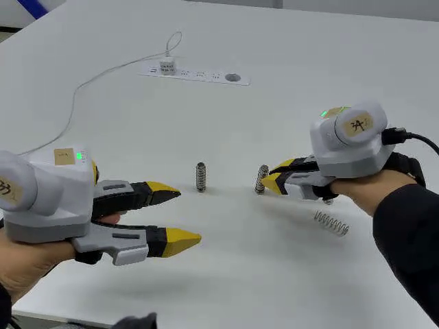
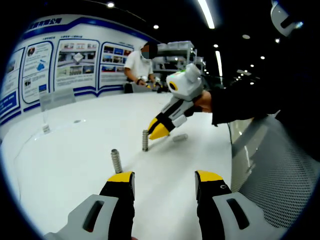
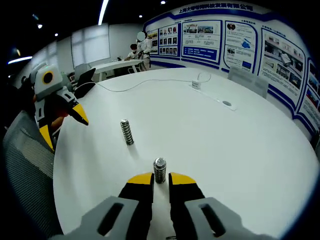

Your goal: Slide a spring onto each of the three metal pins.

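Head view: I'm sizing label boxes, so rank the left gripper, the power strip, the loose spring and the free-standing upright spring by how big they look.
1. left gripper, nearest the camera.
2. power strip, though farthest away.
3. loose spring and free-standing upright spring: too alike to rank.

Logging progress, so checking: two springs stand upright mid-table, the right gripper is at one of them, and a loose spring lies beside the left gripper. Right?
Not quite. The loose spring lies near the right gripper, by the hand holding it, not beside the left gripper, as the head view shows. The rest stands: the first upright spring stands alone mid-table, and the second upright spring is at the right gripper.
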